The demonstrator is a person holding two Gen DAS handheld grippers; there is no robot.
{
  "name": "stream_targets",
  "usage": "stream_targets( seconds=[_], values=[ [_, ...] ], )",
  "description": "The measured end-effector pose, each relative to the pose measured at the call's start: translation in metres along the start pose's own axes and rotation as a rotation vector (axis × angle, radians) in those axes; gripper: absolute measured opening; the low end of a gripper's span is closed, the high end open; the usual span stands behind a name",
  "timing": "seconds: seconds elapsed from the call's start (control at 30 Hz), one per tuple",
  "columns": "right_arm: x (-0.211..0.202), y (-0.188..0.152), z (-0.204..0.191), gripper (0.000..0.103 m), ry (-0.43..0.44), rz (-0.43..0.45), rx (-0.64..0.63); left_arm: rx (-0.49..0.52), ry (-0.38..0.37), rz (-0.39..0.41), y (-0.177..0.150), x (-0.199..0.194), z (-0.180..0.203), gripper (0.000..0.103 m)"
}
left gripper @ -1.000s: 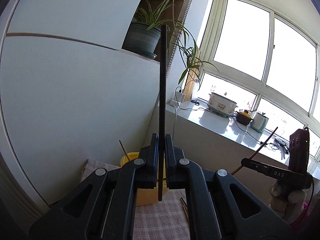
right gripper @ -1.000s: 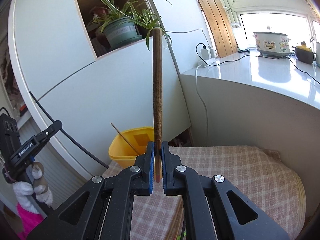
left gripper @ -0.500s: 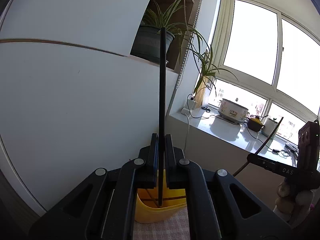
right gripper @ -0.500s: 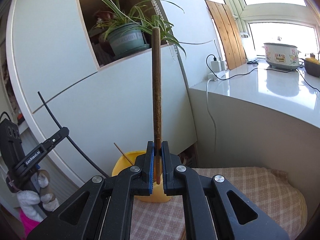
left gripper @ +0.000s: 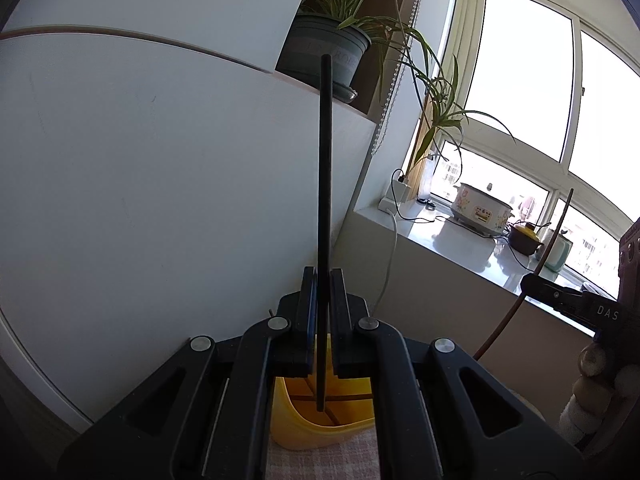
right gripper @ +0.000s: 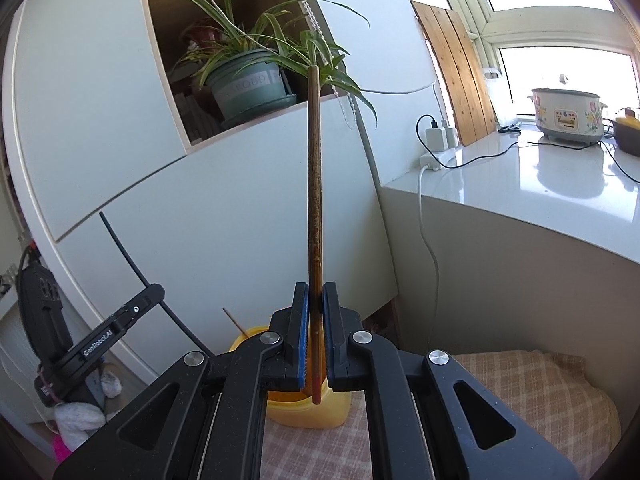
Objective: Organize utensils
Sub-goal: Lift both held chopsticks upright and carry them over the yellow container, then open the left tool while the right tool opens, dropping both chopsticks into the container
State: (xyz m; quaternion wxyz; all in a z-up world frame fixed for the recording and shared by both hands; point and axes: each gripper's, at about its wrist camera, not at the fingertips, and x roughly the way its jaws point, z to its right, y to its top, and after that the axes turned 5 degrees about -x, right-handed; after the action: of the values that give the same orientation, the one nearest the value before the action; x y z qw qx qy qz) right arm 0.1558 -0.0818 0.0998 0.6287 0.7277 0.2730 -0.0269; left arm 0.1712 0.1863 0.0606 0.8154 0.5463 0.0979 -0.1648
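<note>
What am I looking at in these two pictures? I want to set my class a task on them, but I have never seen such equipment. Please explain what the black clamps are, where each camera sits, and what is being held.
There is no robot here. A person holds a two-finger clamp tool in each hand, and a wide-angle camera on each tool looks forward along its fingers. One picture comes from the left tool, the other from the right.

The left gripper is shut on a black chopstick, which stands nearly upright. The right gripper is shut on a brown wooden chopstick, also upright. Each tool shows at the edge of the other's picture.

Below both sits a yellow holder with dividers inside, standing on a checked cloth. One thin stick already pokes out of it. Behind are a white cabinet, a potted plant and a windowsill with cookers.
</note>
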Motion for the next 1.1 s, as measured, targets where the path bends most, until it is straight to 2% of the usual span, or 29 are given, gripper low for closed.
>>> stream_targets(
  seconds=[0.33, 0.67, 1.1],
  values=[
    [0.023, 0.011, -0.009, 0.005, 0.008, 0.003, -0.019, -0.014, -0.005, -0.017, -0.004, 0.006, -0.003, 0.003],
    [0.064, -0.009, -0.027, 0.005, 0.009, -0.094, -0.072, -0.005, -0.011, -0.035, -0.011, 0.007, 0.0, 0.003],
    [0.088, -0.033, -0.035, 0.005, 0.003, -0.221, -0.127, 0.022, -0.019, -0.085, -0.032, 0.007, 0.004, 0.003]
  ],
)
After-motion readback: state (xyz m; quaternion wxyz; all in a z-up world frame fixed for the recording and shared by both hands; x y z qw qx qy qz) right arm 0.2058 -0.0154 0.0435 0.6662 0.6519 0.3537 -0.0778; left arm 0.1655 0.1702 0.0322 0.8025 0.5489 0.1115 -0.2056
